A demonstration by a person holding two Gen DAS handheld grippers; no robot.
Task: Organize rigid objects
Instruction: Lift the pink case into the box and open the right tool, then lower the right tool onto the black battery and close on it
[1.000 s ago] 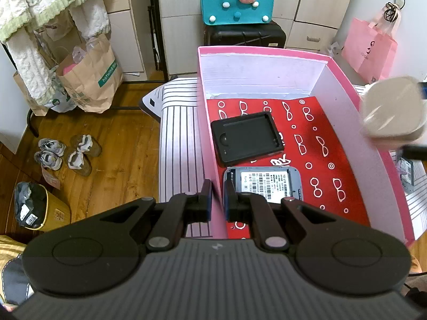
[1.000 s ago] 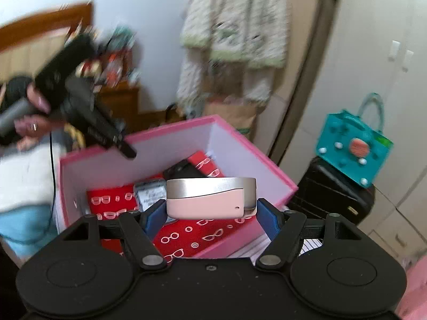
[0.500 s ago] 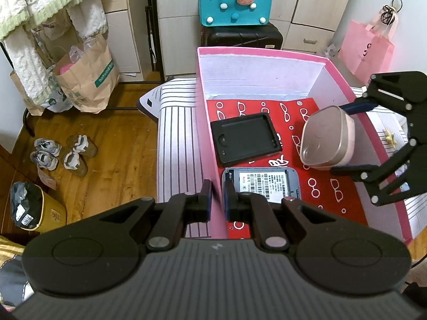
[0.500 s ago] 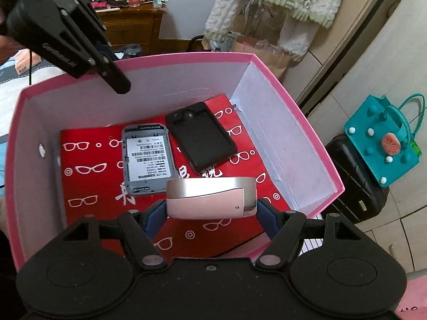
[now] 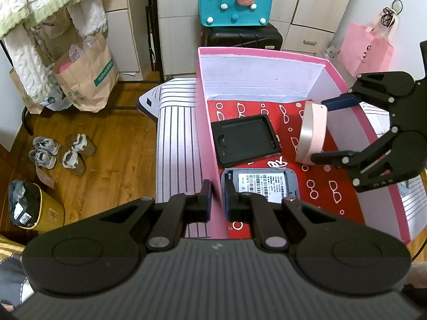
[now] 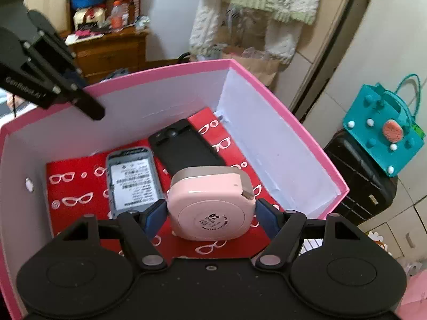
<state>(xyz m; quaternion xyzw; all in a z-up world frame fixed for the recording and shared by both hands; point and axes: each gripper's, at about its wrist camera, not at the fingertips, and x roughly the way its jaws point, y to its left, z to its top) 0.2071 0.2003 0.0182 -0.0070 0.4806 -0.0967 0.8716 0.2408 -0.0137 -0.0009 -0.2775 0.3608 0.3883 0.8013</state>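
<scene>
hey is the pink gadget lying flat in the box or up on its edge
On edge: the pink gadget stands tilted on the red liner, between the right hand-held gripper fingers.

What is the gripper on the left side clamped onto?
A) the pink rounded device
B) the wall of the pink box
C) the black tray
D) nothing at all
B: in the left wrist view the left gripper has its jaws closed on the near side wall of the pink box, while the right gripper holds the pink rounded device.
</scene>
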